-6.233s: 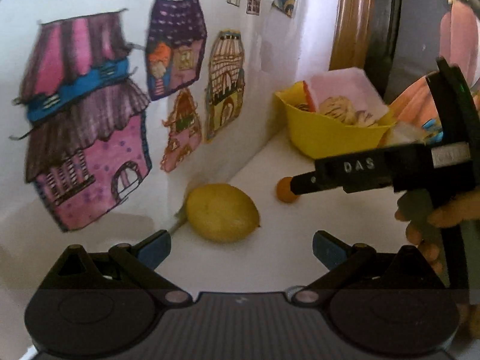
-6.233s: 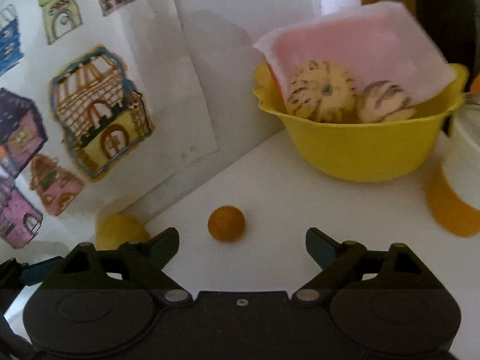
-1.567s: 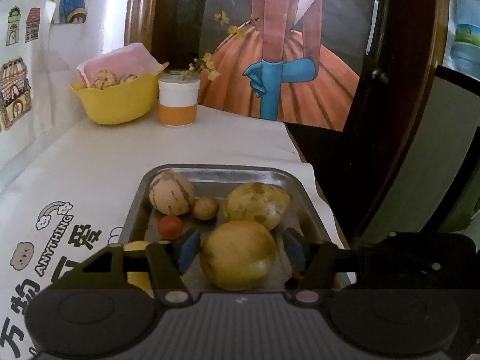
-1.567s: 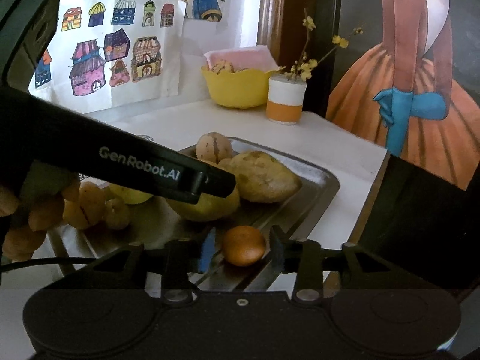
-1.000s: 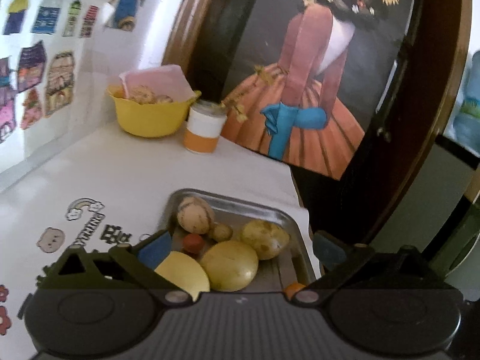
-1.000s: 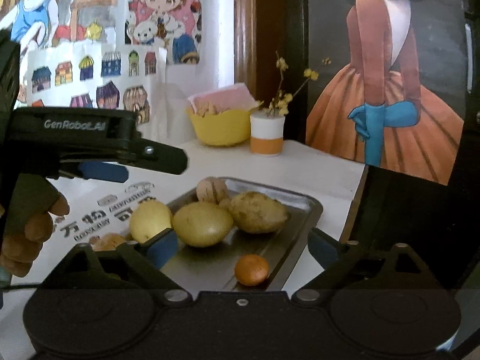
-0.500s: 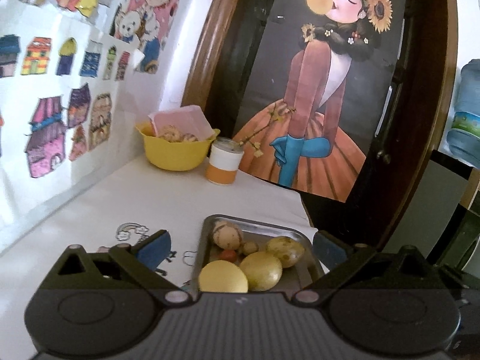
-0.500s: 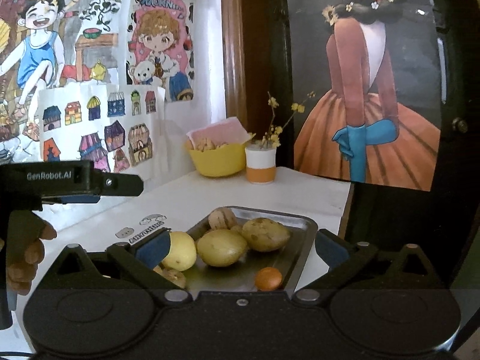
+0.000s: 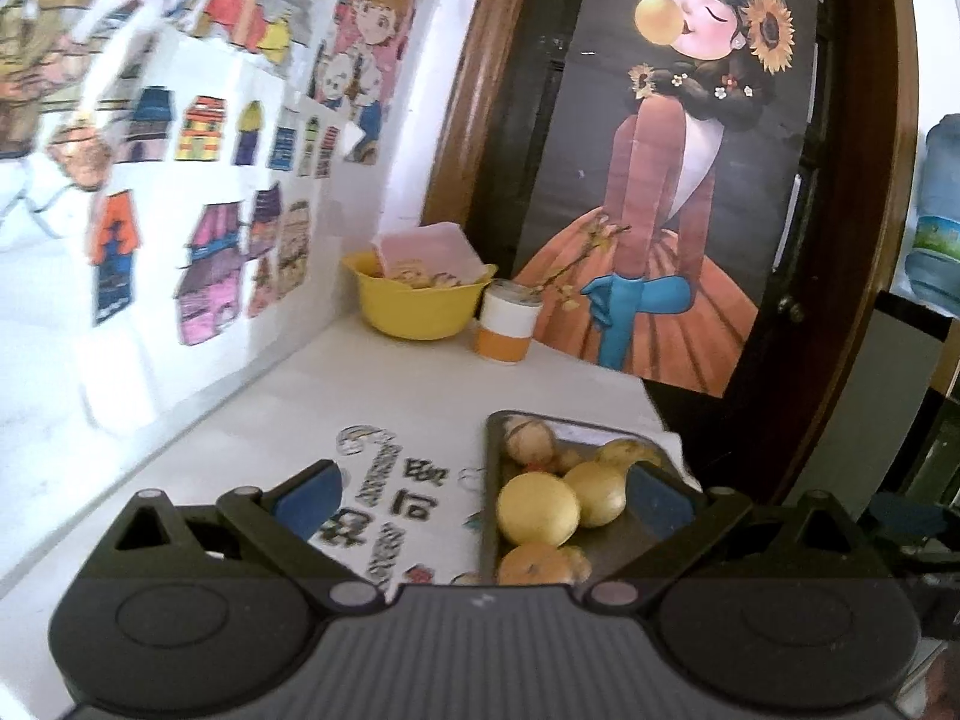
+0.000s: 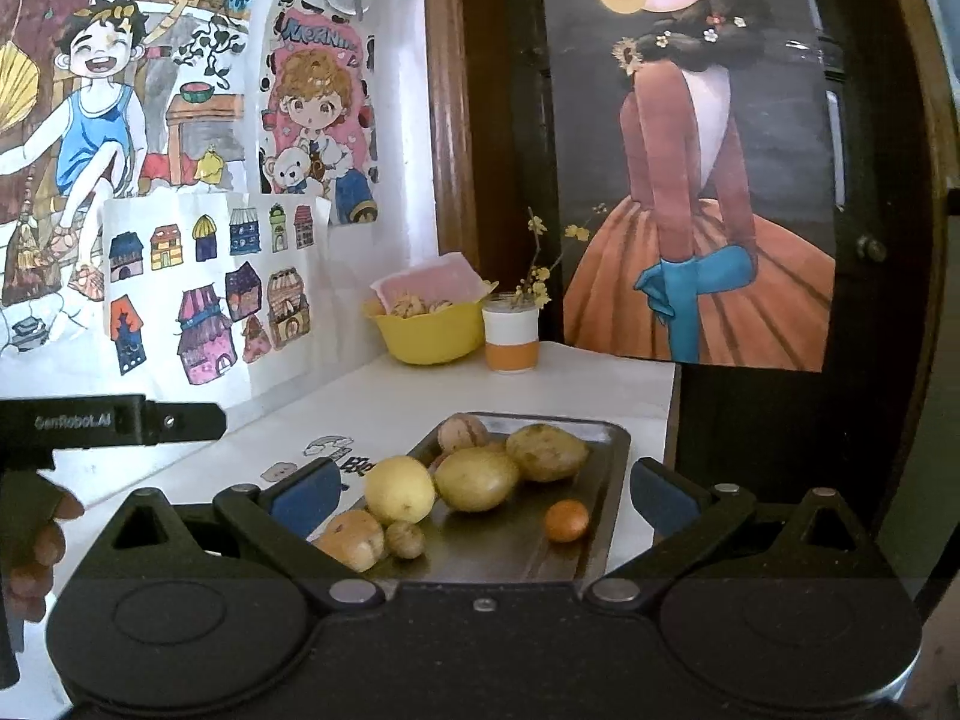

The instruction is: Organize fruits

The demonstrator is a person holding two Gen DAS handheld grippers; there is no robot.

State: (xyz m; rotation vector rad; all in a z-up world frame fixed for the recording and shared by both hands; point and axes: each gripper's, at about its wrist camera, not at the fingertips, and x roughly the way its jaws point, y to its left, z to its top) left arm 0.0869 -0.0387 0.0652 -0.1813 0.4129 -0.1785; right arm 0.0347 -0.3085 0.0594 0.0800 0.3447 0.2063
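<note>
Hovering above the white table [image 10: 420, 396], both grippers are held back from the metal tray [image 10: 609, 480], which sits at the table's right edge. The left gripper [image 9: 480, 495] has its blue-padded fingers spread wide with nothing between them; the right gripper [image 10: 477, 492] is likewise spread and empty. In the right wrist view the left gripper's black body [image 10: 114, 417] juts in from the left, with a hand [image 10: 36, 540] wrapped around its grip.

The fruits lie together in the tray. A yellow lemon [image 10: 399, 489] rests against the tray's left rim, touching a larger yellow-green fruit [image 10: 477, 478], which in turn touches a speckled one [image 10: 546, 452] behind it. A striped round fruit [image 10: 462, 432] sits in the far left corner. A small orange fruit [image 10: 566, 520] lies alone near the right rim. At the near left, a tan fruit [image 10: 354, 543] and a small brown one [image 10: 405, 539] lie side by side.

At the table's far edge a yellow bowl [image 10: 432, 342] holding striped gourds under a pink cloth [image 10: 429, 282] stands just beside a white-and-orange cup [image 10: 511, 339] with a flowering twig.
</note>
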